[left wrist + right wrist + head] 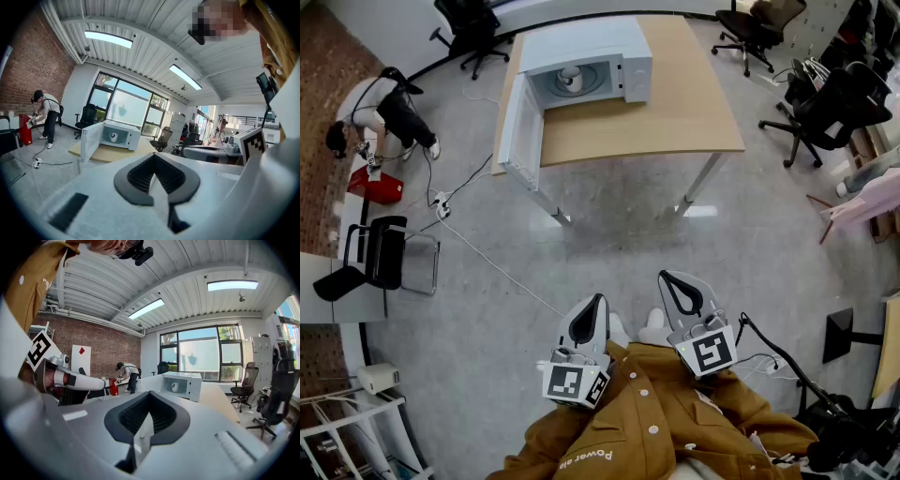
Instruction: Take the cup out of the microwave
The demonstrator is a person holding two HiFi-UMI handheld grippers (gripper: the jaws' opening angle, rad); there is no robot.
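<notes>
The white cup (pixel 571 79) sat inside the microwave (pixel 633 58), whose door (pixel 514 131) hung wide open at one end of the wooden counter (pixel 675 112). Well back from it across the floor (pixel 609 244), the left tool (pixel 598 301) had its jaws pressed together on nothing, and the right tool (pixel 667 279) was likewise closed and empty, both aimed toward the oven. A person (pixel 380 108) bent over a red box (pixel 375 185) at the far left.

Light: bright and even, from ceiling strip lights (pixel 105 39) at 11 o'clock and windows (pixel 201 355) at 3 o'clock.
Glare: pale patch on the floor (pixel 700 212), about 3 o'clock.
Shadows: soft, faint.
Edges: strong fisheye bending, black corners in both gripper views.
Focus: left gripper (pixel 153 161), close to the lens, seems slightly soft.
</notes>
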